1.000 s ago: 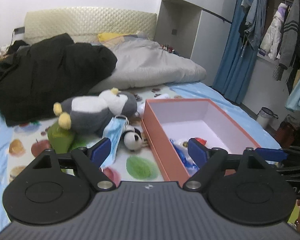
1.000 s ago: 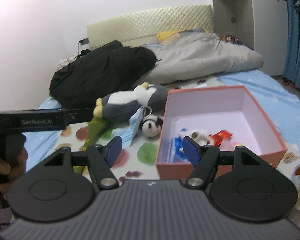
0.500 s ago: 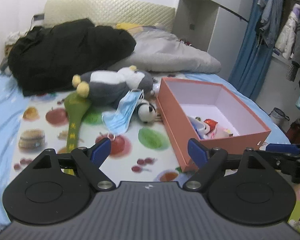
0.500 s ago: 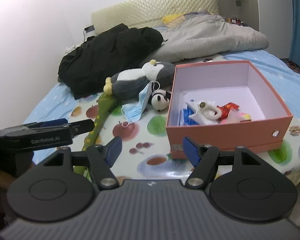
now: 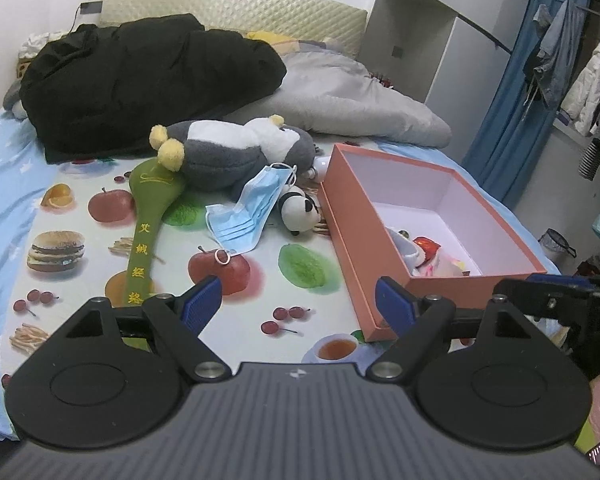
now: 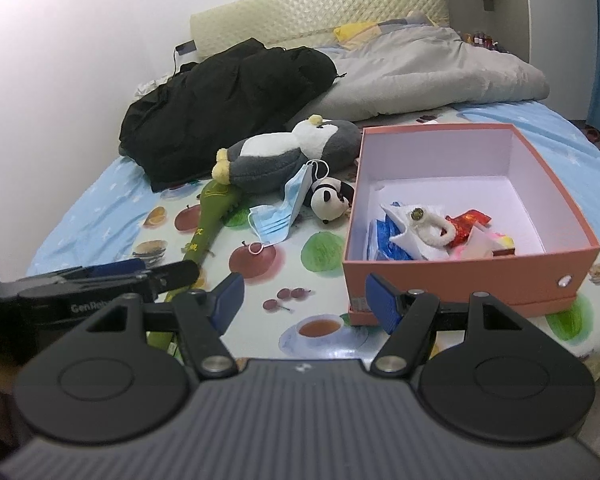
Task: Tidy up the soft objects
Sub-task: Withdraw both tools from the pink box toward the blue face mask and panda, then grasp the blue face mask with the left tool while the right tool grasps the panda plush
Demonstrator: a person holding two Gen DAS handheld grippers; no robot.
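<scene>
Nearest the viewer, the left tongs (image 5: 298, 300) hang over the printed bed cover (image 5: 300, 268) with blue pads spread wide and nothing between them. The right tongs (image 6: 302, 296) are likewise parted and empty, poised above the cover's teacup print, just before the near corner of the orange box (image 6: 460, 272).

The orange box stands open on the bed, to the right of the loose toys. Inside, against its near wall, lies a small heap of soft items (image 6: 424, 232): white, blue, red and pink pieces, not individually identifiable.

Left of the box, on the cover: a long green plush (image 5: 144, 240) with yellow characters along its stem, its broad end touching the yellow feet of the penguin plush (image 5: 236, 152). A blue face mask (image 5: 248, 216) lies crumpled in front of the penguin, one ear loop draped toward the small panda plush (image 5: 300, 210), which sits just beside the box's left wall.

Behind the toys: a black coat (image 5: 140, 80) heaped on the left, a grey duvet (image 5: 348, 104) on the right, and the quilted cream headboard (image 5: 228, 4) against the wall. In the left wrist view, a blue curtain (image 5: 512, 112) and hanging clothes (image 5: 588, 80) stand at far right.
</scene>
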